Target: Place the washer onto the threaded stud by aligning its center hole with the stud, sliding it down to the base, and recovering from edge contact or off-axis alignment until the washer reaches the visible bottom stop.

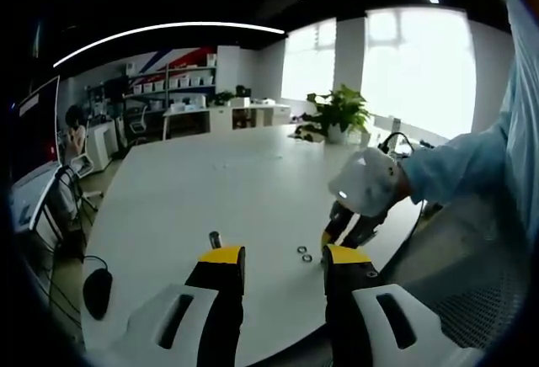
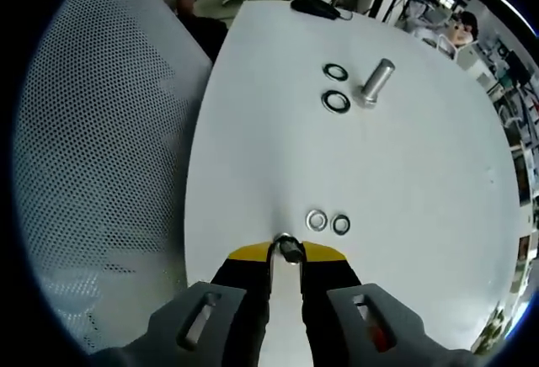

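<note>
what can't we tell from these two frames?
- Right gripper view: the small metal piece at the right gripper tips is mostly covered by the yellow pads; washer or not, unclear.
- Right gripper view: threads on the stud are too small to see.
- Left gripper view: the right gripper is partly hidden by the gloved hand.
- Left gripper view: the stud base and washers are tiny.

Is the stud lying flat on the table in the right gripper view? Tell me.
No, the stud stands upright on the white table, with two dark rings lying beside it.
</note>
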### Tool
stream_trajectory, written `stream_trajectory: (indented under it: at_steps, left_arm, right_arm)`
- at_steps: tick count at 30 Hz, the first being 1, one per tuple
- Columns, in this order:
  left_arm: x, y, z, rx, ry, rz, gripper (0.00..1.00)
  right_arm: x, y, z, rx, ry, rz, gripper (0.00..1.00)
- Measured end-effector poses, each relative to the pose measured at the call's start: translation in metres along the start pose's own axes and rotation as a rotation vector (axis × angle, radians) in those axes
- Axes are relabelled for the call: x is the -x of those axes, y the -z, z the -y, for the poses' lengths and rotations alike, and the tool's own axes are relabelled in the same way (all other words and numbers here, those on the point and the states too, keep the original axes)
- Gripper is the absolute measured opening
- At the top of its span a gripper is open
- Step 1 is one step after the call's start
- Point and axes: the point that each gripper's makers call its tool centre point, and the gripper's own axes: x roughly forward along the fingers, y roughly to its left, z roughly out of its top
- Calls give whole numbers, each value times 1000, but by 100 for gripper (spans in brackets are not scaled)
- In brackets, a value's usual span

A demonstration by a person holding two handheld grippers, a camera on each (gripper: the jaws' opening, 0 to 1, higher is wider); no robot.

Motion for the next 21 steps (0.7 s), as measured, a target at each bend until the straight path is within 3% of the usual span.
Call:
stream_trajectory:
  at_steps: [16, 21]
  left_arm:
    - [0, -1, 1, -1, 4, 5, 35]
    - [0, -1, 1, 0, 3, 5, 35]
  right_arm:
    - [-4, 0, -1, -22, -12, 2, 14]
    - [0, -2, 2, -75, -29, 22, 17]
